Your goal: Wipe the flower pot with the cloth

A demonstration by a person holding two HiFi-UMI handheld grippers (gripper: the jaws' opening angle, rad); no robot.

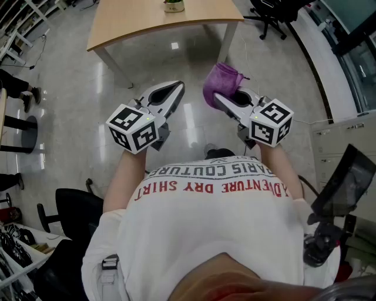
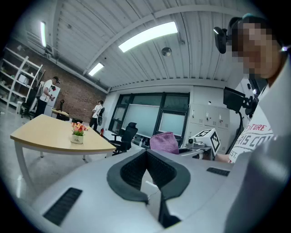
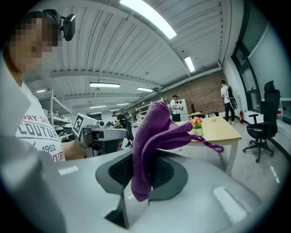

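Left gripper (image 1: 177,88): fingers closed together, nothing between them; held above the floor (image 1: 194,123), on the near side of the tabletop (image 1: 147,20).
Right gripper (image 1: 218,99): fingers clamped on the cloth (image 1: 222,82).
Cloth: purple, bunched, standing up out of the right fingers, one strand trailing free.
Pot (image 1: 174,5): white, holding flowers, upright on the far tabletop; well apart from both grippers and the cloth.

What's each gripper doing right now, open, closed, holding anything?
Left gripper: jaws closed, nothing between them.
Right gripper: jaws closed on the purple cloth.
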